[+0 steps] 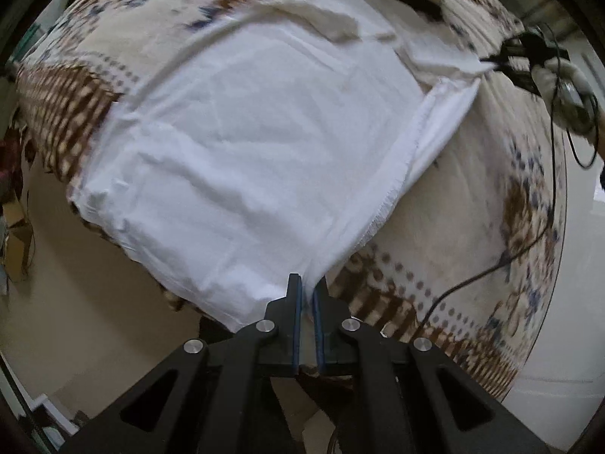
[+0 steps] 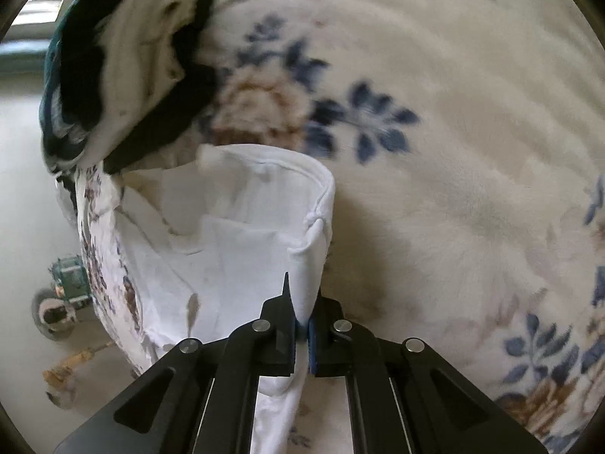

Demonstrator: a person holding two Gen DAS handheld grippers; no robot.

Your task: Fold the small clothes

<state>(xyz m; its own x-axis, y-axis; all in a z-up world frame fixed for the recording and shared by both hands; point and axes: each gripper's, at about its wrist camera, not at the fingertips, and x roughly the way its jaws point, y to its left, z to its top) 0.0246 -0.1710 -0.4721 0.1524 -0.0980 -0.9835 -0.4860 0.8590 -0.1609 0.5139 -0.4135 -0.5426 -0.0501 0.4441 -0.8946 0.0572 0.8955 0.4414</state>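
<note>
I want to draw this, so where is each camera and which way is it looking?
Left wrist: sits on the left gripper, looks across the white garment on the blanket; the right gripper shows far off.
Right wrist: sits on the right gripper, looks along the garment's hem toward the clothes pile.
Shared: the garment, pinched by both, and the blanket.

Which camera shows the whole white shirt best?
The left wrist camera: the white shirt lies spread across the blanket there. The right wrist camera shows only a curled edge pinched in the right tool.
</note>
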